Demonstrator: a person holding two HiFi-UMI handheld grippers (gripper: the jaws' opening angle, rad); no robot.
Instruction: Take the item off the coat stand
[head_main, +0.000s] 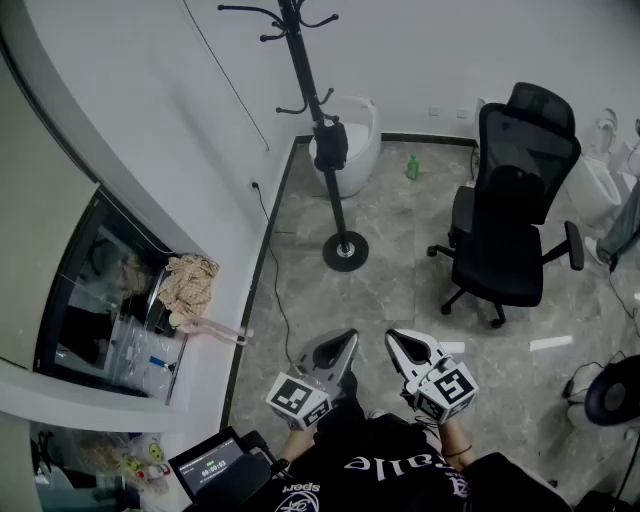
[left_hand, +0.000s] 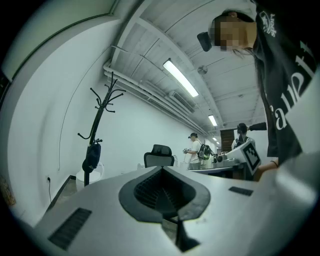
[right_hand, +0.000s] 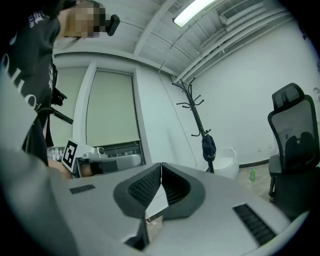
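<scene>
A black coat stand (head_main: 318, 110) rises from a round base on the grey floor, close to the white wall. A small dark item (head_main: 331, 145), perhaps a cap or bag, hangs halfway up its pole. The left gripper view shows the stand (left_hand: 100, 120) and the item (left_hand: 91, 156) far off at the left. The right gripper view has the stand (right_hand: 192, 107) and the item (right_hand: 208, 147) ahead, right of centre. My left gripper (head_main: 345, 345) and right gripper (head_main: 397, 342) are held side by side near my body, well short of the stand. Both the left gripper (left_hand: 162, 170) and the right gripper (right_hand: 161, 166) are shut and empty.
A black office chair (head_main: 510, 200) stands right of the stand. A white rounded tub (head_main: 357, 135) sits behind the pole, with a green bottle (head_main: 412, 167) beside it. A cable runs along the left wall. A cloth (head_main: 190, 280) lies on the sill. People (left_hand: 194, 150) stand far back.
</scene>
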